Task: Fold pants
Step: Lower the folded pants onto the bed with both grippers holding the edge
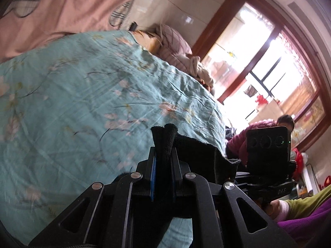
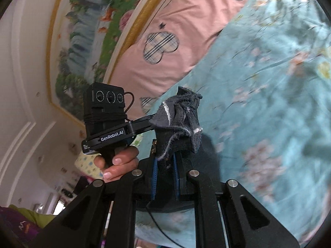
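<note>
The pants are dark, nearly black cloth, and both grippers hold them above the bed. In the left wrist view my left gripper [image 1: 164, 153] is shut on a folded edge of the pants [image 1: 198, 155], which stretch to the right toward the camera block of the right gripper [image 1: 266, 144]. In the right wrist view my right gripper [image 2: 165, 155] is shut on a bunched, frayed hem of the pants [image 2: 180, 119]. To its left is the left gripper's camera block [image 2: 107, 101], held by a hand [image 2: 118, 163]. The rest of the pants hangs hidden below the jaws.
A teal floral bedcover [image 1: 82, 95] spreads under both grippers, with a pink quilt [image 1: 62, 6] at the bed's head. Pillows and bundled clothes [image 1: 178, 47] lie at the far side. A seated person [image 1: 285, 122] is by the bright window [image 1: 269, 57].
</note>
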